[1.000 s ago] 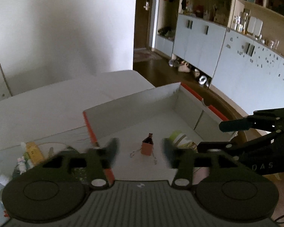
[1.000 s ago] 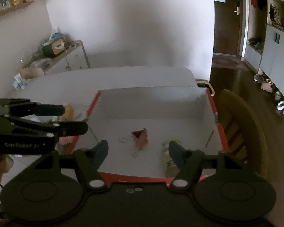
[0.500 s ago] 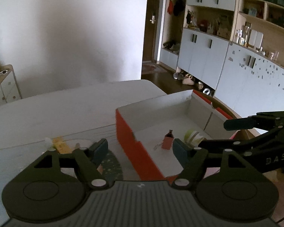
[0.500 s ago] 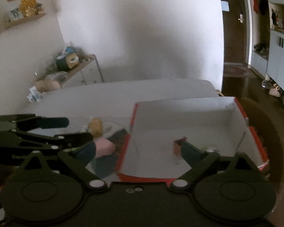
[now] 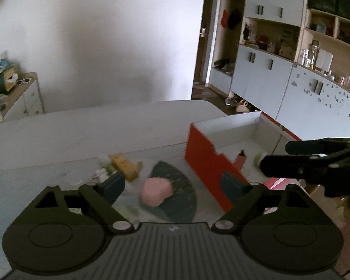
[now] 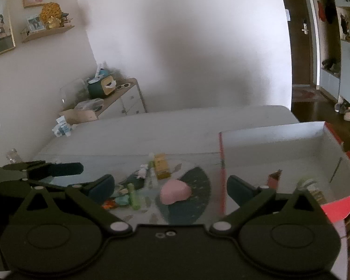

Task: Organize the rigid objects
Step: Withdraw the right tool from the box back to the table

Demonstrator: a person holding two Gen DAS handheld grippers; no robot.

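Your left claw (image 5: 172, 185) stands with its jaws wide apart, having just been opening, and nothing is between the pads; the pink heart-shaped block (image 5: 156, 191) lies on the desk (image 5: 81, 130) just beyond and between its fingertips, untouched, resting on a dark fan-shaped mat (image 5: 178, 200). Your right claw (image 6: 170, 187) has also just been opening and is fully spread and empty, and from its camera the same pink block (image 6: 175, 191) sits ahead in the gap, apart from both fingers. To the left of the block lies a scatter of small things, among them a yellow box (image 6: 162, 166) and a green tube (image 6: 134, 197). To the right stands the red-sided box (image 5: 210, 163) with a white inside (image 6: 280, 154); a small red-brown bottle (image 5: 240, 159) and a pale green item (image 5: 259, 157) sit in it. The desk is light grey, set before a white wall, with a low cabinet (image 6: 126, 100) to the left and pale blue cupboards (image 5: 268, 79) to the right.
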